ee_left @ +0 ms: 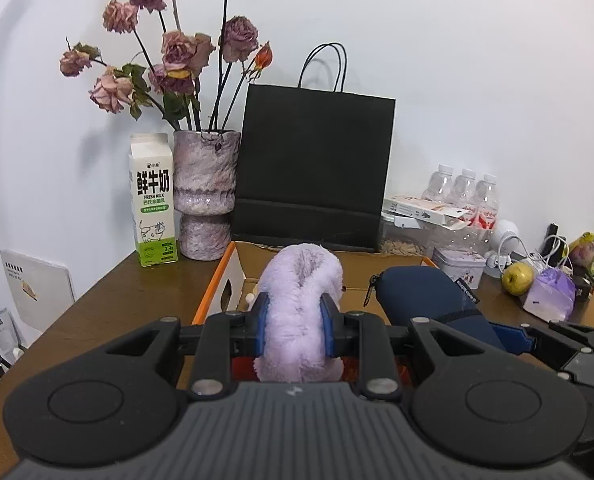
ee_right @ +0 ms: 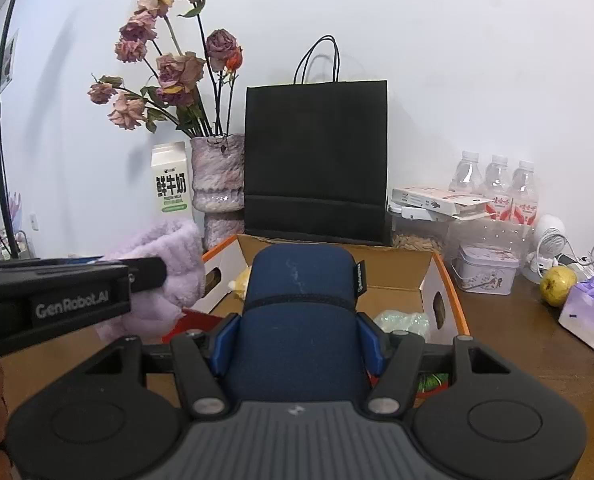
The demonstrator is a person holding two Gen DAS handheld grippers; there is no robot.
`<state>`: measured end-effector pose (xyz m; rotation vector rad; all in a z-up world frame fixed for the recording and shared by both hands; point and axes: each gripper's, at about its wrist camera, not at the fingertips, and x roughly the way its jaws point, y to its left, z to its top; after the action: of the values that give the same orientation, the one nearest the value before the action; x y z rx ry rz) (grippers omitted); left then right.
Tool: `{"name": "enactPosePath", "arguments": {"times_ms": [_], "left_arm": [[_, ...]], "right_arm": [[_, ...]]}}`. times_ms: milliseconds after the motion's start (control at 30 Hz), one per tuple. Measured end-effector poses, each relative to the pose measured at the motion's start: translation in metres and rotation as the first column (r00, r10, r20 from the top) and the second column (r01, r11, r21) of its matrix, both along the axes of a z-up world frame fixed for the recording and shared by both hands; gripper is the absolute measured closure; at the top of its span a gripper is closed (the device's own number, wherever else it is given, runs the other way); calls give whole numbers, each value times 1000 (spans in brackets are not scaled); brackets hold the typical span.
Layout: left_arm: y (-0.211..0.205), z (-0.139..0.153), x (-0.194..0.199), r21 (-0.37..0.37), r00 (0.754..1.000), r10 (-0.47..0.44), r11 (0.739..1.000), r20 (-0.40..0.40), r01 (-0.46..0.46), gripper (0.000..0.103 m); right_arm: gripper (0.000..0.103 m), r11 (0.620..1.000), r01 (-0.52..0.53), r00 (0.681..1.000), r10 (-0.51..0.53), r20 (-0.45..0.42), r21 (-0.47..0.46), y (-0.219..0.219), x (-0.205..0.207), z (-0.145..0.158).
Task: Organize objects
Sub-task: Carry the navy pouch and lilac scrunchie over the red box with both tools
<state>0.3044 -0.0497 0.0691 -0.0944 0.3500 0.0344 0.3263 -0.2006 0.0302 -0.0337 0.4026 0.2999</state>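
As seen, plush (ee_left: 297,304) between fingers (ee_left: 260,320).

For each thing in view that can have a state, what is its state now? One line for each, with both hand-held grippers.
left hand-held gripper: shut on the purple fluffy item.
right hand-held gripper: shut on the navy pouch.
cardboard box: open, flaps up.
black paper bag: upright against the wall.
milk carton: upright, top closed.
roses: wilted, in the vase.
water bottles: upright, capped.
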Motion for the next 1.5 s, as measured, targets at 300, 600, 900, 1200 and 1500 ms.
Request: {"name": "enactPosePath", "arguments": {"times_ms": [300, 600, 900, 1200, 1500], "left_arm": [[6, -2, 41, -37, 1000, 9, 999, -8, -10, 77], [14, -4, 82, -38, 1000, 25, 999, -7, -26, 77], [17, -10, 128, -17, 999, 31, 999, -22, -31, 77], [20, -22, 163, 13, 998, 26, 1000, -60, -26, 77], [24, -30, 181, 24, 995, 38, 999, -89, -36, 77]], "right_arm": [[43, 1000, 3, 1000, -3, -25, 9, 0, 41, -4], [43, 1000, 17, 1000, -17, -16, -1, 4, 82, -6], [43, 999, 39, 999, -39, -18, -12, 3, 125, -11], [43, 998, 55, 997, -57, -60, -38, 0, 161, -28], [43, 996, 70, 994, -73, -76, -47, -3, 172, -37]]}}
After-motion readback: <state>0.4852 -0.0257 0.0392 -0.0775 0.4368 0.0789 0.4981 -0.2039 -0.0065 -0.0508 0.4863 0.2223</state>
